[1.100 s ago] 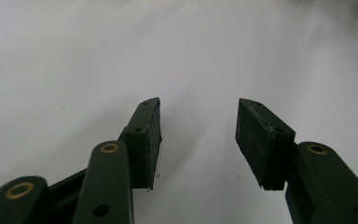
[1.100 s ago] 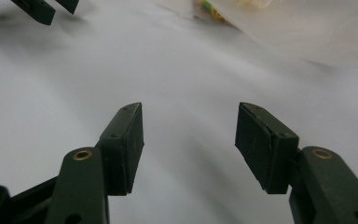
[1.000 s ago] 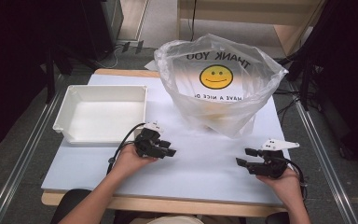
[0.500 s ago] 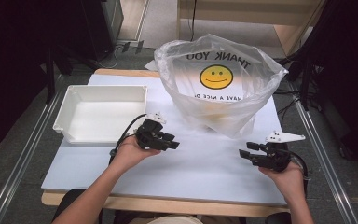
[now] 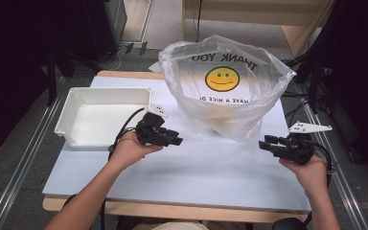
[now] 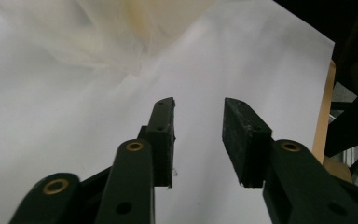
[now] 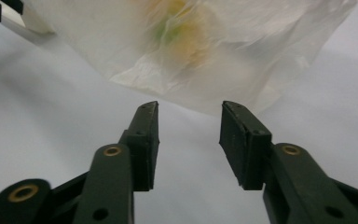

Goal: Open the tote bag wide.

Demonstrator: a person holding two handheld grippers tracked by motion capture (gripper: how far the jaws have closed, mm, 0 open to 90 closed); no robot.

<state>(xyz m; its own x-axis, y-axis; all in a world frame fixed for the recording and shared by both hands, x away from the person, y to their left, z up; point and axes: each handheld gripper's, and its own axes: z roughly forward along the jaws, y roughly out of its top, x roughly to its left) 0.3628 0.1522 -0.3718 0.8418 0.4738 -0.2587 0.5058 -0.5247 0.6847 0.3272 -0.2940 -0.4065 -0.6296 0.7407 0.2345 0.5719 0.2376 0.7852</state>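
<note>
Left hand-held gripper (image 5: 175, 139) now nearer plastic bag (image 5: 225, 86), above white table (image 5: 196, 172).

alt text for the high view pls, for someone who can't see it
A person's hands hold the left tool and right tool, both open and empty, on either side of a clear smiley-face plastic bag standing open on a white table. A white tray sits at left.

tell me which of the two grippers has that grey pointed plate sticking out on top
The right gripper: a pale grey three-cornered plate juts out above it. The left gripper shows no such large plate.
</note>
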